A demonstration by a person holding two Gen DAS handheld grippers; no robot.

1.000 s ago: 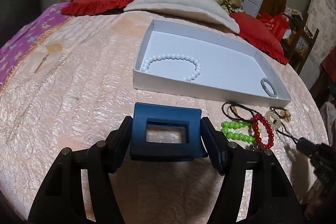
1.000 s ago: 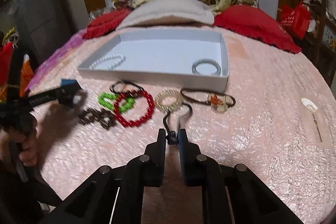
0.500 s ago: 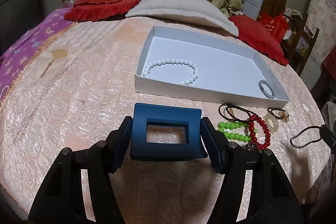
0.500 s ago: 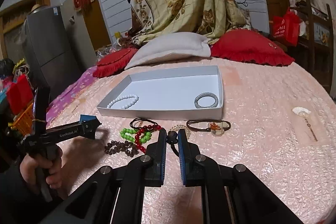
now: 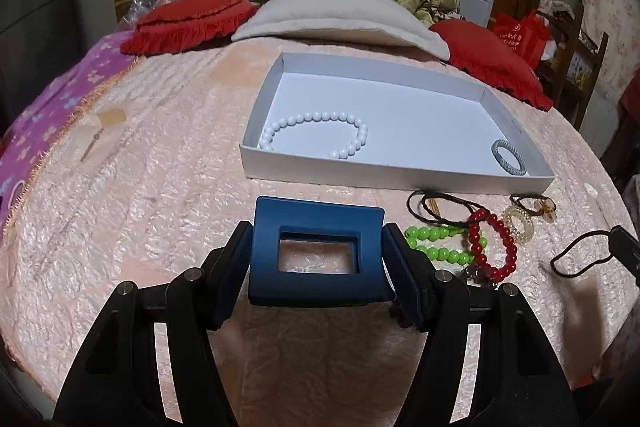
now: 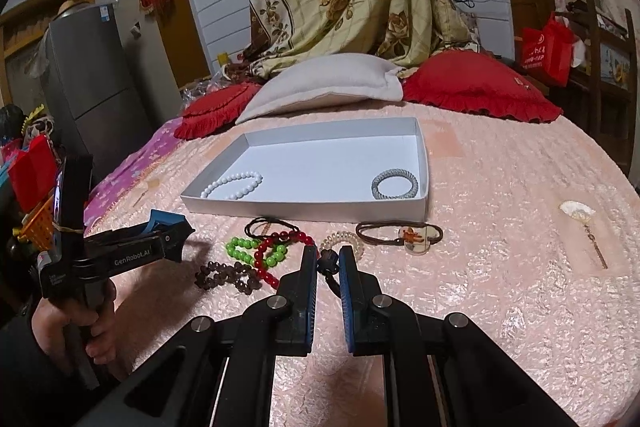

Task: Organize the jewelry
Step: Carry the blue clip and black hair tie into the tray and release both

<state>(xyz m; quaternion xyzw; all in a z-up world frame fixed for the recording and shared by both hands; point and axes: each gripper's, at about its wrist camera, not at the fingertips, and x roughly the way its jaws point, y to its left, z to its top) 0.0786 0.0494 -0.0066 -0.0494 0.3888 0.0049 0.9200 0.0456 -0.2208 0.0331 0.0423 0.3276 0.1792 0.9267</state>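
Observation:
My left gripper (image 5: 318, 239) is shut on a blue rectangular hair clip (image 5: 316, 215), held just above the pink bedspread in front of the white box (image 5: 360, 171). The box holds a white bead bracelet (image 5: 320, 117) and a grey bracelet (image 5: 508, 157). My right gripper (image 6: 328, 259) is shut on a black cord (image 6: 332, 283), lifted above the jewelry pile. On the bedspread lie green beads (image 6: 240, 251), red beads (image 6: 268, 259), brown beads (image 6: 228, 277), a clear coil tie (image 6: 340, 241) and a brown cord with an amber pendant (image 6: 412, 239). A hand holds the left gripper (image 6: 176, 231) at the left.
A shell hairpin (image 6: 580, 215) lies on the bedspread at the right, and another pin (image 5: 96, 139) far left. Red cushions (image 6: 480, 91) and a beige pillow (image 6: 324, 83) line the far side behind the box. A purple cloth (image 5: 52, 115) covers the left edge.
My right gripper has risen with the black cord, lifting it off the bedspread beside the coil tie. The left gripper with the blue clip has stayed nearly where it was.

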